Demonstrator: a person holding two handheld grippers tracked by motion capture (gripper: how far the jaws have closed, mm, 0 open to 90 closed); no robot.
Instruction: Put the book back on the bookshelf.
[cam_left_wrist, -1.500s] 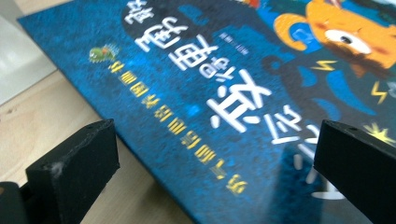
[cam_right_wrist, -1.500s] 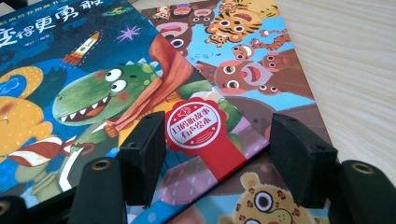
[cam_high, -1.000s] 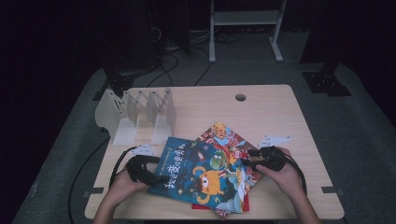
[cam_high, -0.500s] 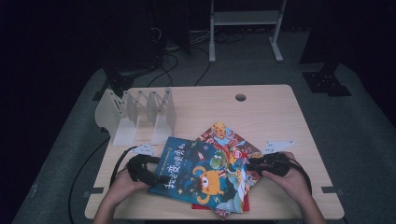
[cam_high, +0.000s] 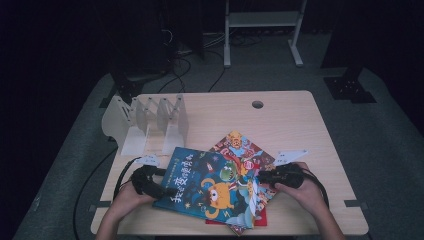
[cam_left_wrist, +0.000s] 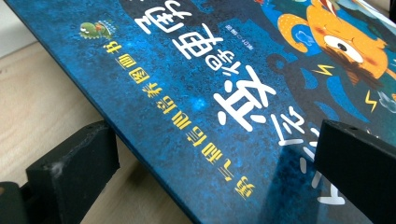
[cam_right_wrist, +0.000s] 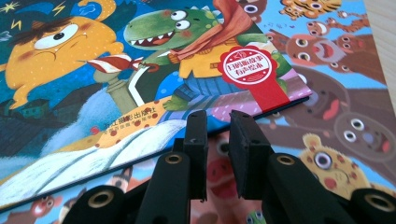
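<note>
Currently the right gripper (cam_right_wrist: 218, 135) rests low over the book pile, its jaws nearly together with a narrow gap; they have just been closing, and nothing sits between them. Its tips stop just short of the right-hand edge of the blue picture book (cam_high: 212, 182), which lies directly ahead of them in the right gripper view. The left gripper (cam_left_wrist: 210, 154) stands with its jaws wide apart, straddling the book's opposite edge: one jaw is down beside the table (cam_high: 290, 125) surface, the other over the cover, and neither pad visibly presses on it.

The blue picture book lies flat, uppermost in the pile near the table's front edge, slightly skewed, its long axis running between the two grippers. Beneath it lies a second book (cam_high: 239, 146) whose cover projects toward the right and the rear. A white divider rack (cam_high: 150, 122) stands at the rear left corner, well apart.

Judgement: the left gripper is placed to grip; the right must reopen to take the edge.
</note>
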